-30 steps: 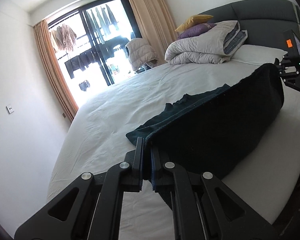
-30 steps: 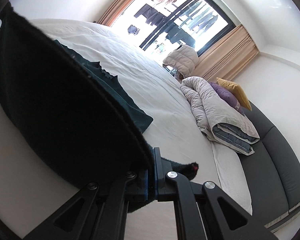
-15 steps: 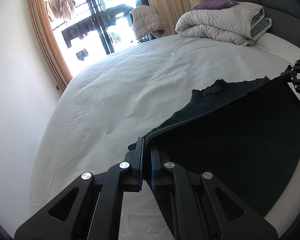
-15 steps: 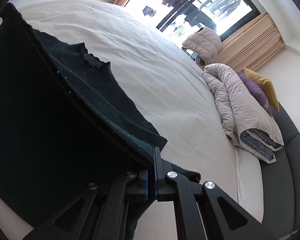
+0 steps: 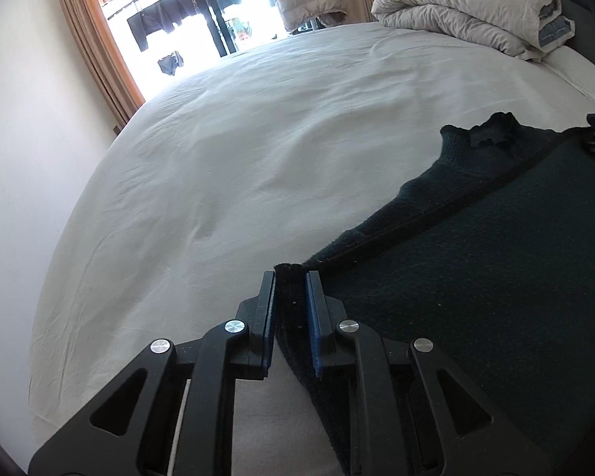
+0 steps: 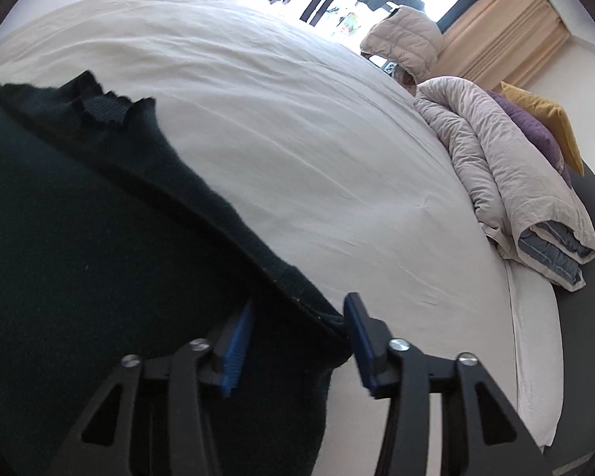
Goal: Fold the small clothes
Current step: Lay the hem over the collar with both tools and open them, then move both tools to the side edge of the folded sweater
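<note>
Wide bare bed ahead. Dark sweater's hem lies between both just-opening jaws: left hand-held gripper slightly parted, right hand-held gripper wide, gripping nothing.

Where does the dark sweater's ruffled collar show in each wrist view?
Left wrist: sweater collar sits right of centre, near the right edge.
Right wrist: the collar sits upper left.
Shared landmark: the folded duvet, top right in the left view, right side in the other.

sweater: dark green knit, ribbed collar | state: folded over on itself, top layer's hem lying short of collar | pose: lying flat | place: resting on white bed
</note>
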`<action>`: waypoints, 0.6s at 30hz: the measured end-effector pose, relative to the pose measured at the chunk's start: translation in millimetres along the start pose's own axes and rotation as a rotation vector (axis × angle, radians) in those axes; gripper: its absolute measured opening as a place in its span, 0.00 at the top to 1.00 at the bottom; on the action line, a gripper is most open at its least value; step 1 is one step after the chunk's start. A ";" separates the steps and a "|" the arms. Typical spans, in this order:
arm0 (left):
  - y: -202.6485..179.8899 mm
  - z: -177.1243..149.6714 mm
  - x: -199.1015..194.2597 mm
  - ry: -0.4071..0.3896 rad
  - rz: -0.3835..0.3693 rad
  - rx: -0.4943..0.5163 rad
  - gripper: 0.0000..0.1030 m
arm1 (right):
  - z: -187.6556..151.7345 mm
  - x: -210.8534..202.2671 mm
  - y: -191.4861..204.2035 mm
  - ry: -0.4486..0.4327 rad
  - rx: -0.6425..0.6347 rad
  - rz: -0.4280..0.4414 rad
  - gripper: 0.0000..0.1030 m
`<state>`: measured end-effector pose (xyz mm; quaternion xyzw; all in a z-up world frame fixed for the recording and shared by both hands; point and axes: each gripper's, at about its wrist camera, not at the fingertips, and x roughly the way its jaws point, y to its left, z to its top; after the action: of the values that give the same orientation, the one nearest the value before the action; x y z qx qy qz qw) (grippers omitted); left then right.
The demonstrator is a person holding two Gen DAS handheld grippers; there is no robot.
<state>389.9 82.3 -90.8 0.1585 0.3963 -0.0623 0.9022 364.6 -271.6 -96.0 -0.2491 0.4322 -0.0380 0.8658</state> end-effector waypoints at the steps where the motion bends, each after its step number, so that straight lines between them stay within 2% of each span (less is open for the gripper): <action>1: 3.7 0.4 1.4 -0.005 0.007 -0.015 0.72 | -1.8 0.6 -3.7 0.002 0.021 0.008 0.37; 2: 7.0 0.7 1.3 -0.010 0.021 -0.025 0.53 | -3.7 1.3 -6.7 0.004 0.032 0.003 0.34; 4: 15.2 1.9 -1.3 -0.039 0.084 -0.044 0.29 | -5.6 2.5 -15.0 0.008 0.067 -0.014 0.27; 8: 34.4 3.1 -11.9 -0.059 0.096 -0.122 0.28 | -18.0 2.3 -48.9 0.041 0.254 -0.041 0.21; 10: 39.2 1.5 -21.6 -0.076 0.100 -0.150 0.28 | -29.9 5.1 -70.0 0.091 0.378 -0.063 0.21; 13: 40.3 -5.0 -39.9 -0.106 0.102 -0.178 0.28 | -47.8 -1.3 -94.6 0.113 0.541 -0.079 0.21; 14: 39.4 -7.2 -48.4 -0.122 0.092 -0.190 0.28 | -52.0 -9.4 -99.4 0.085 0.585 -0.064 0.25; 16: 36.5 -13.6 -68.6 -0.162 0.063 -0.222 0.28 | -56.2 -30.3 -101.7 -0.010 0.646 0.037 0.26; 18: 28.7 -22.3 -83.9 -0.179 0.027 -0.242 0.28 | -56.0 -48.2 -89.2 -0.056 0.618 0.104 0.26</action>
<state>324.3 115.7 -36.6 0.0475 0.3169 -0.0160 0.9471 304.9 -358.3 -47.5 0.0473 0.3884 -0.1164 0.9129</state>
